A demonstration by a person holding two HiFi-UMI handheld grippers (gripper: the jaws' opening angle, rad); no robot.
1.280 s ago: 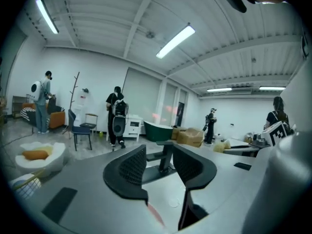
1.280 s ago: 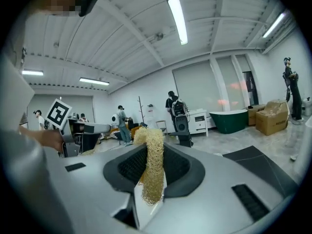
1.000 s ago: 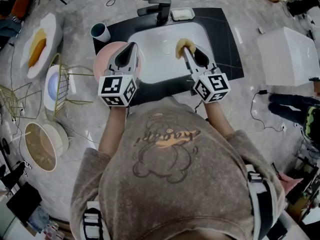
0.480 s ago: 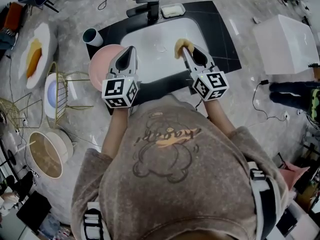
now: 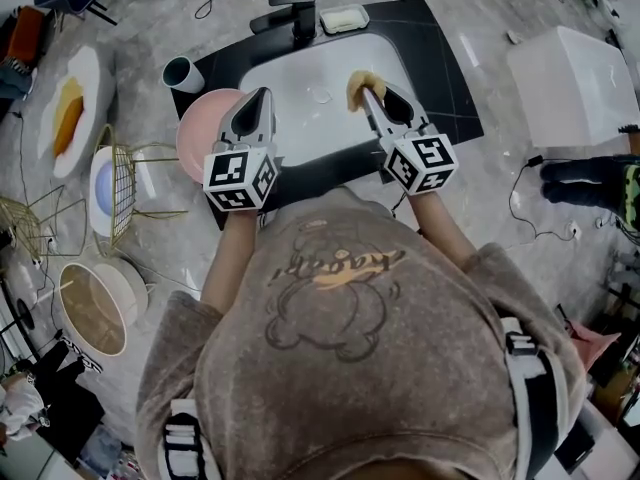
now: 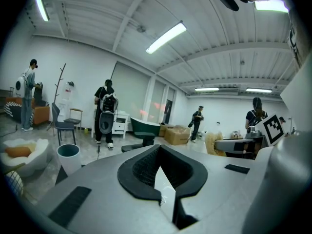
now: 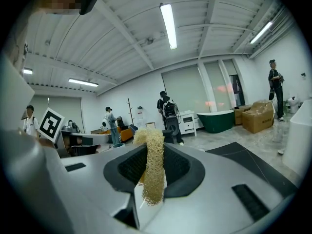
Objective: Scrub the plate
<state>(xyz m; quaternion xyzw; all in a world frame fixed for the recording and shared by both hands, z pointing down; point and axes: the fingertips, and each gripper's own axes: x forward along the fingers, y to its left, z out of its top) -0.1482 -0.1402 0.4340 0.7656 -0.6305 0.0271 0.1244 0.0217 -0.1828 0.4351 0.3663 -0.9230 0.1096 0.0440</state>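
A pink plate (image 5: 205, 128) leans over the left rim of the white sink (image 5: 320, 118). My left gripper (image 5: 264, 94) lies across the plate's right side and is shut on its edge. In the left gripper view that gripper (image 6: 159, 150) has its jaws closed on a thin pale sliver. My right gripper (image 5: 366, 92) is over the sink's right half, shut on a yellow loofah scrubber (image 5: 357, 84). In the right gripper view the scrubber (image 7: 154, 172) stands up between the right gripper's (image 7: 154, 152) jaws. The scrubber and the plate are apart.
A black faucet (image 5: 296, 16) and a soap dish (image 5: 345, 18) stand behind the sink, a teal cup (image 5: 183, 73) to its left. A gold wire rack (image 5: 125, 173), a white dish with orange food (image 5: 70, 108) and a bowl (image 5: 92, 308) are at the left. A white box (image 5: 570, 73) stands at the right.
Both grippers have eased slightly down toward the sink, keeping their holds. The head view has shifted a little, so the scene sits further left.
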